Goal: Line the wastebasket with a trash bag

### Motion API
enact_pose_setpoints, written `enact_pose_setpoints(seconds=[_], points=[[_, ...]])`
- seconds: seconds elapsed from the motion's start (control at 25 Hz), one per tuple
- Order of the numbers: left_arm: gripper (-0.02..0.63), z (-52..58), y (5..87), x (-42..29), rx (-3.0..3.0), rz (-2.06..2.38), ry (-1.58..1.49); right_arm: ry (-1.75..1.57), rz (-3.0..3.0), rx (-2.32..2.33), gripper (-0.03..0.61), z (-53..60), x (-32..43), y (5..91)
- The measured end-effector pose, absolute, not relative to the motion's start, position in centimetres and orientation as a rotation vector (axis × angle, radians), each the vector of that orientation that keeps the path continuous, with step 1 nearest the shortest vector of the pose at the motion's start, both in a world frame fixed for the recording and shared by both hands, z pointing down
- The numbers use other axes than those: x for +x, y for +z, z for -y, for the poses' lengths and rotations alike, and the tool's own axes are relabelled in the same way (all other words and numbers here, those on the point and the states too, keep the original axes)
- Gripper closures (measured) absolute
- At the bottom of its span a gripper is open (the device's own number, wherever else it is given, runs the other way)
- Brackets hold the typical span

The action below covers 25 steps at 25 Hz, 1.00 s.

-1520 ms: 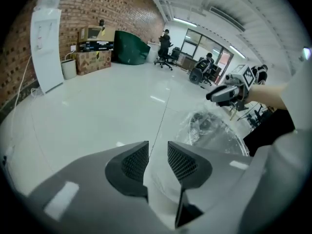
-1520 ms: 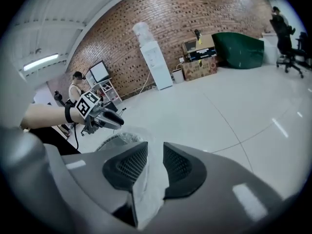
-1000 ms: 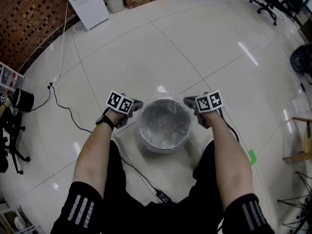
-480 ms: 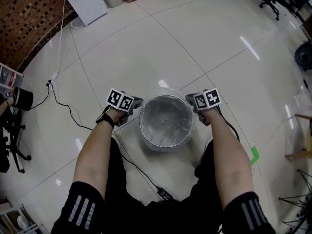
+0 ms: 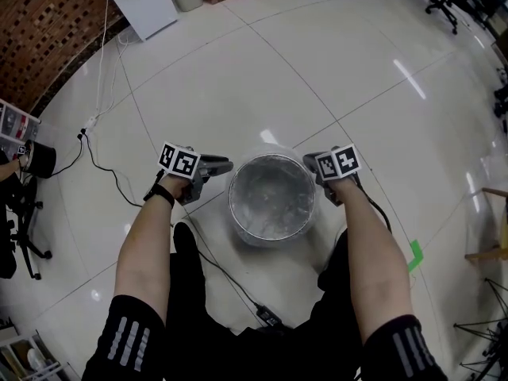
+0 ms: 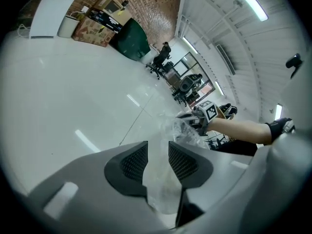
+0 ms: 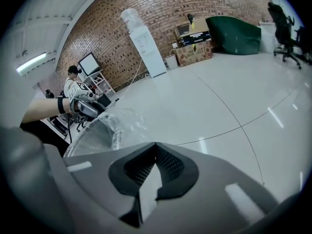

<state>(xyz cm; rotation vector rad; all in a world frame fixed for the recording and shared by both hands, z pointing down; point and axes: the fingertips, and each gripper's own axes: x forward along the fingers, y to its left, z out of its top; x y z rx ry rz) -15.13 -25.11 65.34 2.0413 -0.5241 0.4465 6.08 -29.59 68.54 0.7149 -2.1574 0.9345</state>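
Wastebasket point(image 5: 270, 240), trash bag point(image 5: 274, 201) inside: film at its right is pinched by the closed right gripper point(image 5: 308, 163); left gripper point(image 5: 222, 166) jaws are opening around film; tautness should be maintained.

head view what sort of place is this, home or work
Probably an open office or lab workspace, not a home: wide glossy tiled floor, brick wall, office chair and water dispenser by the wall.

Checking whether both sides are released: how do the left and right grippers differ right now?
The left gripper has its jaws apart and opening, bag film loose between them; the right gripper is shut, apparently pinching the bag. The left sits slightly off the basket's rim; the right is at it. Both flank the basket, pointing inward.
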Motion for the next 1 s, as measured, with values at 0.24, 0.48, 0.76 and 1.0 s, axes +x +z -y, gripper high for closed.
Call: enact_pose_setpoints(seconds=[0.24,0.48,0.76,1.0], points=[[0.609,24.4,65.9,-14.3,2.068,0.505,0.522,0.925,2.163,0.707,0.571,29.3,5.8,68.5],[0.62,24.1,68.7,-14.9,2.094,0.615,0.824,0.898,2.147,0.711,0.571,29.2,5.9,68.7],[0.618,23.5,70.9,-14.4,2.094,0.665,1.039,0.825,2.097,0.728,0.565,28.7,6.4,69.6],[0.547,24.6,70.3,-15.6,2.108,0.755,1.093,0.714,2.11,0.828,0.471,30.4,7.7,67.9]])
